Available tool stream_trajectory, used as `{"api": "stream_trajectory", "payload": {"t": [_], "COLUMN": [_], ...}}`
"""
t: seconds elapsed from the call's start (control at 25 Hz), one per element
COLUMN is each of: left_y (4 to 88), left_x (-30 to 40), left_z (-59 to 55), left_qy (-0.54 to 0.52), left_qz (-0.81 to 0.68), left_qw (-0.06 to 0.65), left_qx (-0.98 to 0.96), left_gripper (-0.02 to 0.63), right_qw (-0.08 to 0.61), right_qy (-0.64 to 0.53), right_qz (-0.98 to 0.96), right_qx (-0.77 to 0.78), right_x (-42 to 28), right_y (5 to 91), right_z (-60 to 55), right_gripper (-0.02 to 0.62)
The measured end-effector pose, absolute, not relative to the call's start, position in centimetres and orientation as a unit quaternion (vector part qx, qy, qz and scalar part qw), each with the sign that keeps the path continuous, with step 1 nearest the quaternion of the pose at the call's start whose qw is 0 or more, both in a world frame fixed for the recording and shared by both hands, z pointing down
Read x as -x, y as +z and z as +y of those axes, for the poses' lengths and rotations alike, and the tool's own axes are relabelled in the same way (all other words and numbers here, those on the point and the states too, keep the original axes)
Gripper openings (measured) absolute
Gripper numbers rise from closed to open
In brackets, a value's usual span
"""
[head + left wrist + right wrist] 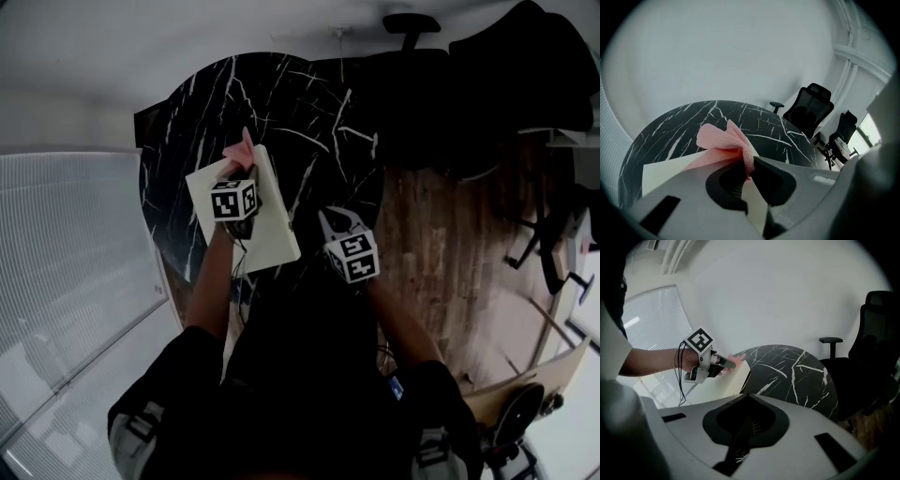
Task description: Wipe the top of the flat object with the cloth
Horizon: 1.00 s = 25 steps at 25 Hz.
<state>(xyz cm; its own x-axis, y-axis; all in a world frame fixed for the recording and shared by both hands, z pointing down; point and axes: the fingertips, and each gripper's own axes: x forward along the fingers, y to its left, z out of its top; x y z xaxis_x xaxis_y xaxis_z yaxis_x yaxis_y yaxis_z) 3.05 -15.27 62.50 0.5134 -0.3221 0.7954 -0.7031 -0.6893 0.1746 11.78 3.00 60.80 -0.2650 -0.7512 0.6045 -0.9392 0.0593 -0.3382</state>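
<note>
Room for moving is wide on the round black table (309, 103); its marble top lies bare beyond the flat board (277, 239) and to the right of it. This cream board lies on the near left part of the table. Its near corner seems to reach the table's rim, but the head view is too dark there for me to be sure. Office chairs (808, 108) stand behind the far rim.

My left gripper (749, 161) is above the board, near its far edge, with the jaws pinched on the pink cloth (723, 140). The cloth bunches out forward over the board's far edge. My right gripper (749, 397) has its jaws closed together with nothing between them. It hangs just to the right of the board, near the table's near rim.
</note>
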Motion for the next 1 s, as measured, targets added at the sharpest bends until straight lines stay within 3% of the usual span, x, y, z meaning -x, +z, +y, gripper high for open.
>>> {"api": "stream_trajectory", "payload": {"t": [1.0], "left_y": [62.5], "left_x": [-6.9], "left_z": [-13.5], "left_qy": [0.4], "left_qz": [-0.326], "left_qw": [0.259], "left_qx": [-0.817], "left_gripper": [0.02], "right_qw": [0.123], "right_qy": [0.341], "right_qz": [-0.734], "right_qx": [-0.574], "right_x": [-17.3], "right_y": [60.2], "right_z": [4.1], "right_gripper": [-0.005]}}
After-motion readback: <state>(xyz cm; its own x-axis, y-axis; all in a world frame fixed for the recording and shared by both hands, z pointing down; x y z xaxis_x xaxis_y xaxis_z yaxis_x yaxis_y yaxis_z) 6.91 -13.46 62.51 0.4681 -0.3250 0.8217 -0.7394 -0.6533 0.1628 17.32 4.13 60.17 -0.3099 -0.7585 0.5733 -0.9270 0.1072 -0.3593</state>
